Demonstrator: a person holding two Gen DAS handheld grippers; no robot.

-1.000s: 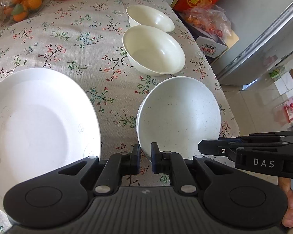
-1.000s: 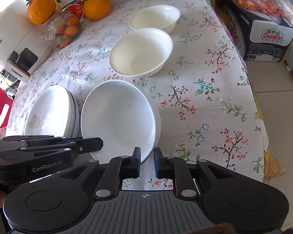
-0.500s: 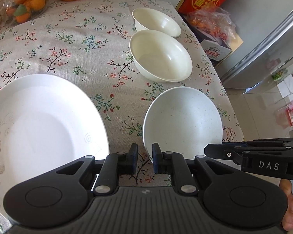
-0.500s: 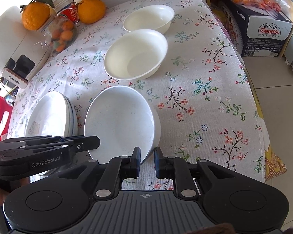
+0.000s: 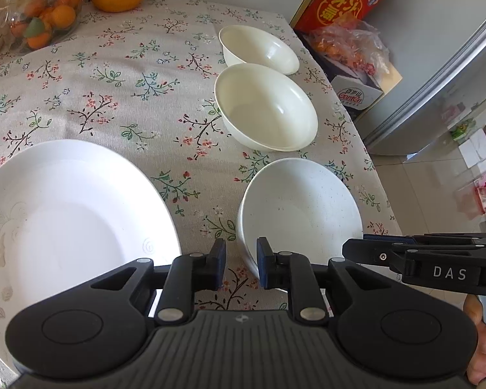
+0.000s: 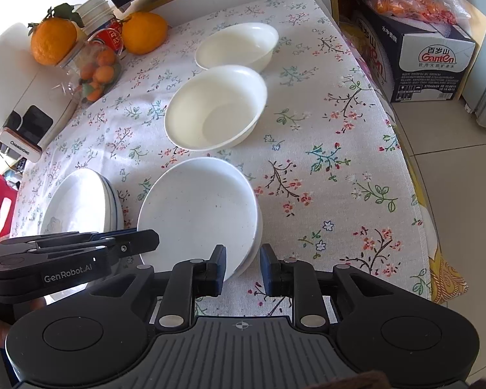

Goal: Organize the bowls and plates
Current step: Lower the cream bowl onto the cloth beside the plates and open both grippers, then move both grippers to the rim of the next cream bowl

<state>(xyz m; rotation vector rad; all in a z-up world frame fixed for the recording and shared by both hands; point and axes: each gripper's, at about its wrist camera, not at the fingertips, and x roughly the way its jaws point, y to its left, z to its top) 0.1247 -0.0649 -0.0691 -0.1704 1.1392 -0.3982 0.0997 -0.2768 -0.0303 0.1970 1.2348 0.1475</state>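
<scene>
Both the left gripper (image 5: 241,264) and right gripper (image 6: 243,267) have just been opening, fingers slightly parted astride the speckled plate's (image 5: 299,207) near rim, pads apparently clear; that rim is partly hidden.

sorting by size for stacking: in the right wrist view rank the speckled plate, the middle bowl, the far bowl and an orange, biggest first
1. speckled plate
2. middle bowl
3. far bowl
4. orange

The plate lies nearest the camera, so its lead over the middle bowl is unsure.
</scene>
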